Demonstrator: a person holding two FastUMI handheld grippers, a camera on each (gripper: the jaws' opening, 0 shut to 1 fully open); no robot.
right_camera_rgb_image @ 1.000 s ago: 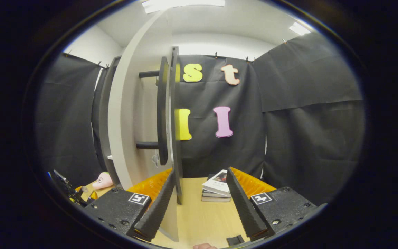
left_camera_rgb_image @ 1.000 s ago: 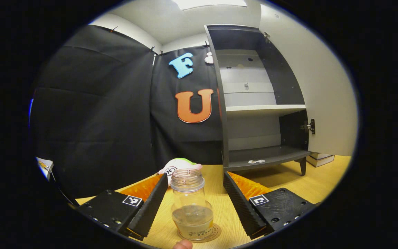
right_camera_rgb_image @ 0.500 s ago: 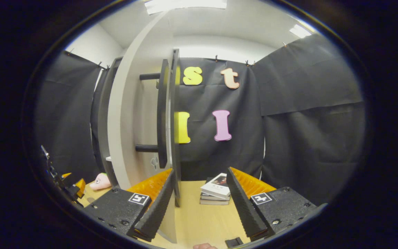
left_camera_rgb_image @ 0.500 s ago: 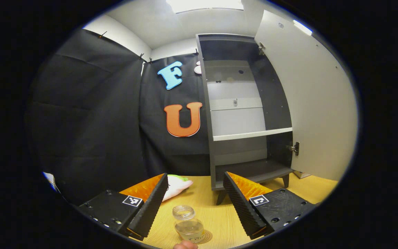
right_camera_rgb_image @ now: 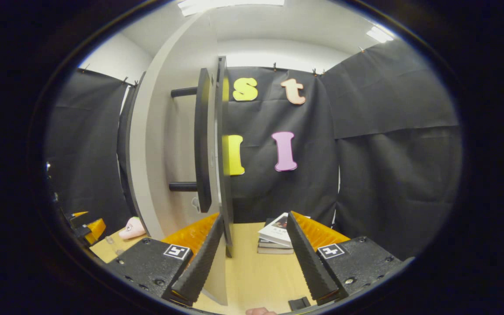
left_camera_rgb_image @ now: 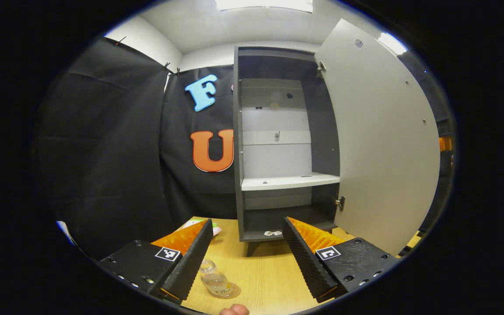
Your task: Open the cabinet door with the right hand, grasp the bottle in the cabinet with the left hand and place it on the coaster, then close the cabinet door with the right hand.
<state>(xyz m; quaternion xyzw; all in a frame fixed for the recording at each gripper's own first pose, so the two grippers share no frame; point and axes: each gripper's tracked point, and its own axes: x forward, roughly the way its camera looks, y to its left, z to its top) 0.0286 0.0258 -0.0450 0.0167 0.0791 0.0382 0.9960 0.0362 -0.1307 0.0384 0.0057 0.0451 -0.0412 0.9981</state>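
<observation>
1. Right gripper (right_camera_rgb_image: 252, 258) is spread open with nothing held; the door (right_camera_rgb_image: 223, 144) stands edge-on at my 11 o'clock, its bottom edge just inside my left finger.
2. Door handle (right_camera_rgb_image: 202, 140) runs vertically, at 11 o'clock.
3. Left gripper (left_camera_rgb_image: 247, 258) is open and empty; the bottle (left_camera_rgb_image: 214, 280) sits on the coaster (left_camera_rgb_image: 233, 292) at its 7 o'clock.
4. I judge the right gripper nearer the door, so it does the closing.

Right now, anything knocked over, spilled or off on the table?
Nothing stands out. The bottle stands upright on the coaster, no spill around it. The cabinet door is open, cabinet shelves bare. Left gripper has open jaws, clear of the bottle.
</observation>
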